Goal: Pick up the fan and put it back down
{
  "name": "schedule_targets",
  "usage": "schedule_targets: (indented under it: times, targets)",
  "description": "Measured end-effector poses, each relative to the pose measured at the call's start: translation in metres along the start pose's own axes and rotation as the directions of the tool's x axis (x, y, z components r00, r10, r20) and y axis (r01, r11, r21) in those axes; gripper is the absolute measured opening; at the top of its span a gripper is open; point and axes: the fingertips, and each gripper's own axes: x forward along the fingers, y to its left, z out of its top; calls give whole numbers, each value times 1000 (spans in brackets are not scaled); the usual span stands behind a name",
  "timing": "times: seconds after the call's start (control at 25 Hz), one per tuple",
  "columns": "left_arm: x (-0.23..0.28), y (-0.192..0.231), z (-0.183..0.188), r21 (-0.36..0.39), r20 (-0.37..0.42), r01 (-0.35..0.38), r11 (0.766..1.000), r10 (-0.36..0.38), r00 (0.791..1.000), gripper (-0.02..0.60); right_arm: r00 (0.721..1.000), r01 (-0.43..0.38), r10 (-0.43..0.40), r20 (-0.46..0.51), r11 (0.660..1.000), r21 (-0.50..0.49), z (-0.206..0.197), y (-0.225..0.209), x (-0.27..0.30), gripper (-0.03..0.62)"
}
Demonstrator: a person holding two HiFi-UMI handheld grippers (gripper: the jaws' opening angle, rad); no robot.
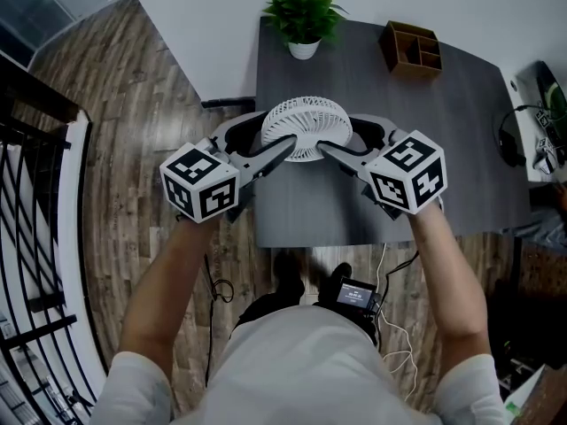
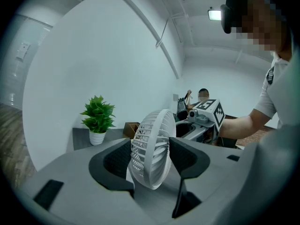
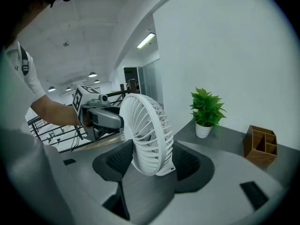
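While you stand at the near edge of the dark grey table [image 1: 443, 166], the head view shows the white fan [image 1: 307, 127] over the table's near left part. Your left gripper [image 1: 282, 151] reaches in to it from the left and your right gripper [image 1: 332, 153] from the right. A potted plant [image 1: 302, 16] stands at the far left edge, with a wooden organiser [image 1: 411, 48] to its right.

Looking along your left gripper's jaws, you see them closed on the fan's round grille, one pad on each side of it. The grille leans a little between them. Your right gripper shows just behind the fan.

Your right gripper's view shows its jaws clamped on the same grille from the opposite side. The fan's small foot [image 3: 167, 168] hangs below the grille between the pads. You cannot tell whether that foot touches the tabletop.
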Motion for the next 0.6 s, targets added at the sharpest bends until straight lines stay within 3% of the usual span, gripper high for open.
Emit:
schedule_targets:
  times: [0.6]
  targets:
    - [4, -1, -18, -17, -27, 6, 1000, -7, 1000, 273, 1000, -21, 21, -1, 1000, 8, -18, 0, 5, 264]
